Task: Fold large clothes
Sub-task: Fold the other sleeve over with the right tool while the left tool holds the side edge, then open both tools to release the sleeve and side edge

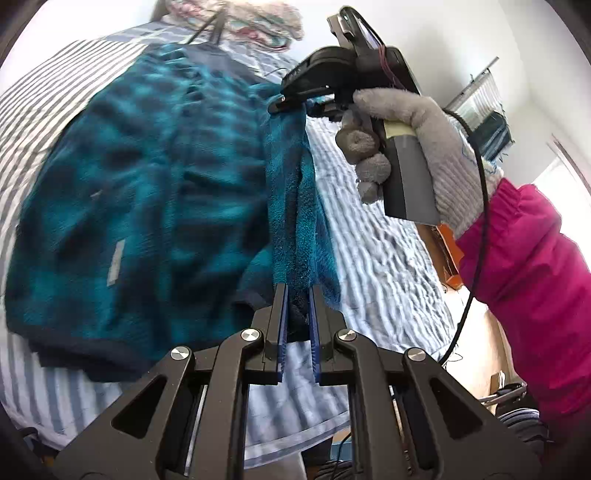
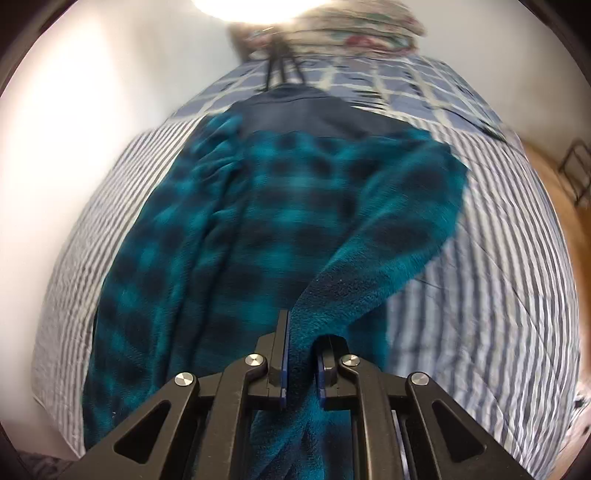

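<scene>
Left wrist view looks down its own fingers at a teal and navy checked fleece jacket [image 1: 140, 192] spread over a bed with a blue and white striped sheet [image 1: 376, 258]. At the bottom centre the left gripper [image 1: 297, 317] is clenched on a dark-edged fold of the fleece, the cloth pinched between its blue pads. From that pinch a strip of the fleece runs, raised off the bed, to the right gripper [image 1: 284, 105], which is closed on the strip's other end (seen from the side here); a hand in a grey knit glove [image 1: 417, 147], with a magenta sleeve [image 1: 524, 266] behind it, holds that gripper's handle, and a black cable [image 1: 476, 221] hangs beside the glove. Right wrist view shows the right gripper [image 2: 303, 365] grasping a bunched fold of the same jacket [image 2: 295, 206], the fabric filling the gap between its pads. The jacket's body lies flat on the sheet [image 2: 491, 258] beyond, its navy collar end toward the far side, where a patterned pillow [image 2: 369, 29] sits, blurred.
</scene>
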Demonstrator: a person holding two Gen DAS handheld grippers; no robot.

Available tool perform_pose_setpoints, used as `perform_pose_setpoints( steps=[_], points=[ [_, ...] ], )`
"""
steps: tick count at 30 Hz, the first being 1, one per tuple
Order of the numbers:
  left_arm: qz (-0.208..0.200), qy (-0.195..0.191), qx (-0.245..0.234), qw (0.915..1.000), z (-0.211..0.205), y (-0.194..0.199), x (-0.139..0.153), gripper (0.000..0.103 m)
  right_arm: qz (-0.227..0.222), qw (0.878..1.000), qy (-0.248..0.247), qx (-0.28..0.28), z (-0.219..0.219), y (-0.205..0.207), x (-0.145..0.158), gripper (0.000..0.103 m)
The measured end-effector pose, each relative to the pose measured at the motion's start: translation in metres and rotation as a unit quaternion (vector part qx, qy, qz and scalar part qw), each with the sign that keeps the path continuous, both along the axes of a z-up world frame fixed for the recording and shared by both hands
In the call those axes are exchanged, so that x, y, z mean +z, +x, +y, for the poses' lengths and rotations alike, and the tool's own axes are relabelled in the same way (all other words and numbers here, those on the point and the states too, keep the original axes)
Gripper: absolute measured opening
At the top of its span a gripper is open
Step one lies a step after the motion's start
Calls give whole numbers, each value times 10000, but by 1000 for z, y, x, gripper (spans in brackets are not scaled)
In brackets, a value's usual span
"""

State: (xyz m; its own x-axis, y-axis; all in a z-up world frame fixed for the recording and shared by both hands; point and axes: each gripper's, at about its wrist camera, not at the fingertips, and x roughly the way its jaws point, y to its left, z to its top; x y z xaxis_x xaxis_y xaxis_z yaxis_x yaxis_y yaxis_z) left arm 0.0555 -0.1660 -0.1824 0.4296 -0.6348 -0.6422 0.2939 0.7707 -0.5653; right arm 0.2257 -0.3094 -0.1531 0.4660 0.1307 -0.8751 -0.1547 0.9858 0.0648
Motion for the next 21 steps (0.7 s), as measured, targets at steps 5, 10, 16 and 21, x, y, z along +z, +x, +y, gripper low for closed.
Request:
perform_pose_setpoints(
  steps=[5,10,16,21],
  points=[
    [166,107,180,9996,22,-1,-15,8,110,9968,-621,496,54,6,-21,9],
    [332,211,263,9989,32,-1,-30,8,323,9923,-948,728,80,9,-48,9],
    [365,276,178,9988,37,-1,-26,11,335,9913,-925,875,80,7,-52,21],
    [167,511,-31,9985,43,-8,1,12,239,9936,75,1100,48,-15,-19,33]
  ],
)
